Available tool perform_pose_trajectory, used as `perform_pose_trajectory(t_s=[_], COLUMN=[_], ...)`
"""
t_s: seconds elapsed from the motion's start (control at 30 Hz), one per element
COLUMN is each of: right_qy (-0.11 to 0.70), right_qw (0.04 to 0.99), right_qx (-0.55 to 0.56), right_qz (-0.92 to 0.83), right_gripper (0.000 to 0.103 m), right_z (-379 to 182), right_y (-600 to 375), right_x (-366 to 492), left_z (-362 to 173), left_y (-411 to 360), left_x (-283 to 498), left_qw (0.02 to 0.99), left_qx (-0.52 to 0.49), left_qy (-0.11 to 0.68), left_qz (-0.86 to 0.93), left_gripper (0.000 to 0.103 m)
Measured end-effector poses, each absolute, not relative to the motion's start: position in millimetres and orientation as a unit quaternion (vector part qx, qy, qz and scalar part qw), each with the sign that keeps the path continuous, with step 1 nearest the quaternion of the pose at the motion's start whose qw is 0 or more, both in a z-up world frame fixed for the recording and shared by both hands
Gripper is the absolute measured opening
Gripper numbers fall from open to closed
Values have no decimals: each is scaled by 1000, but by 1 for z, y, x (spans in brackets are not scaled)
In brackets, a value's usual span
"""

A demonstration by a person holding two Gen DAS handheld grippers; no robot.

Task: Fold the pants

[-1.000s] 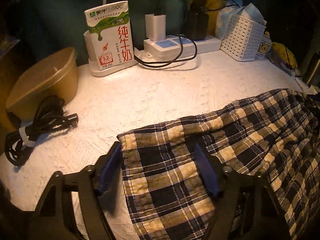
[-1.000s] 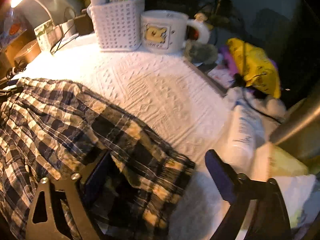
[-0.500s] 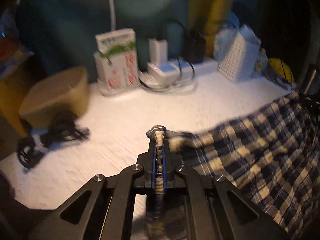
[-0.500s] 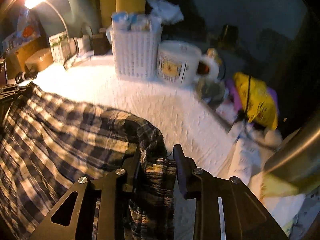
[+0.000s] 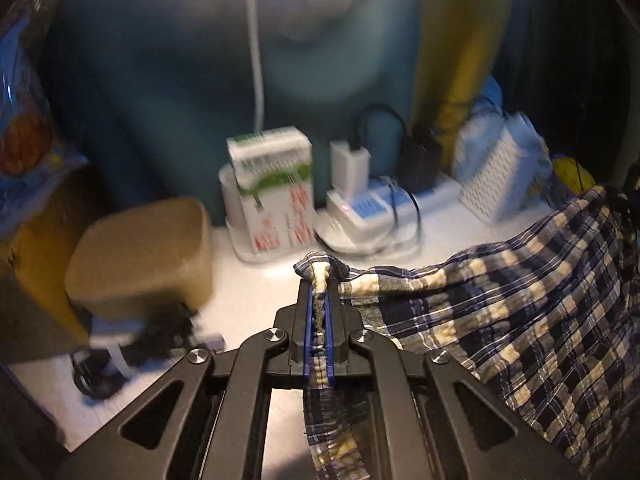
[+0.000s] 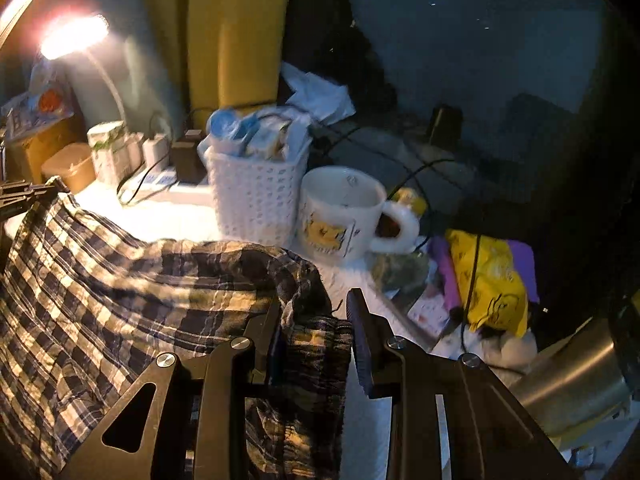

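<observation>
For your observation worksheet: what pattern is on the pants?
The pants are plaid: dark navy with cream checks. The left wrist view shows it best.

Left wrist view: mounted behind the left gripper (image 5: 318, 312), close over the white tabletop (image 5: 256, 300), angled down toward the back wall and a milk carton (image 5: 276, 196). Right wrist view: behind the right gripper (image 6: 316, 332), also close and angled down, facing a mug (image 6: 340, 212) and the table's cluttered right edge. Both views share the plaid pants (image 5: 520, 320) (image 6: 120, 292), the white basket (image 5: 500, 172) (image 6: 256, 196) and the carton (image 6: 108, 152).
</observation>
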State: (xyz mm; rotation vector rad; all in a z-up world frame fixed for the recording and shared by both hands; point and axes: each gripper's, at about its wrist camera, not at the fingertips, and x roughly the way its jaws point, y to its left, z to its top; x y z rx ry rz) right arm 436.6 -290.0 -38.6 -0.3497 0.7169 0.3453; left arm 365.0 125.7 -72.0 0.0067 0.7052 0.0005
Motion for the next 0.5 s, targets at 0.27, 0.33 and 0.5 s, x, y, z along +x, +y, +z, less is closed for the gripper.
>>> perform_pose_trajectory(t_s=[0.27, 0.33, 0.5], right_qy=[326, 334, 377], right_qw=[922, 920, 907], right_qx=[-143, -143, -123], right_qz=[154, 145, 140], right_gripper=[30, 30, 30], right_z=[-27, -37, -73], right_y=[-285, -282, -279], right_x=[471, 482, 506], left_z=[-44, -50, -80], left_y=[134, 133, 134], left_x=[413, 424, 438], left_qw=[949, 946, 935], left_qx=[42, 46, 47], left_qy=[312, 321, 348], left_qz=[25, 30, 56], left_gripper=[4, 4, 9])
